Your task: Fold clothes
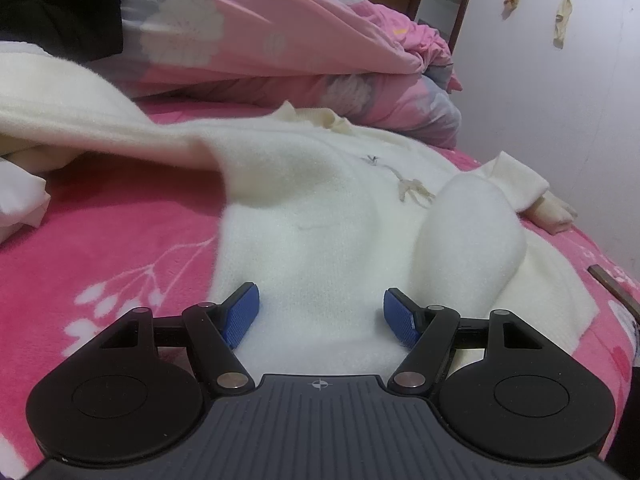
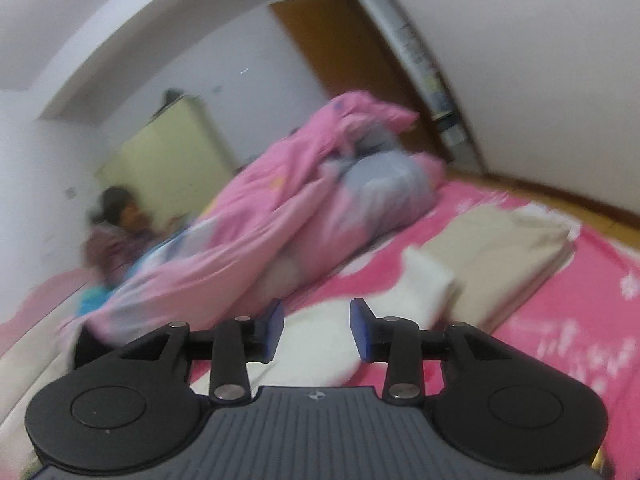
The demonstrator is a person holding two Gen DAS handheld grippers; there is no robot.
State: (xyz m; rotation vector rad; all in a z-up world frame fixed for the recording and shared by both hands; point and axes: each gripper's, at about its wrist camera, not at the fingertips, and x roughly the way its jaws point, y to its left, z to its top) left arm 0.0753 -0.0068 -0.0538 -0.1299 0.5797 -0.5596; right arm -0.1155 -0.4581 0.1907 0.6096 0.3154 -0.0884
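A cream white knit sweater lies spread on the pink bed blanket, with one sleeve folded across its right side and a cuff pointing right. My left gripper is open just above the sweater's near hem, blue pads apart, holding nothing. My right gripper is open and empty, raised over a white garment part. The right wrist view is blurred by motion.
A pink and grey flowered quilt is heaped behind the sweater; it also shows in the right wrist view. A black garment lies far left. A folded beige garment lies on the bed. A person sits at the far side.
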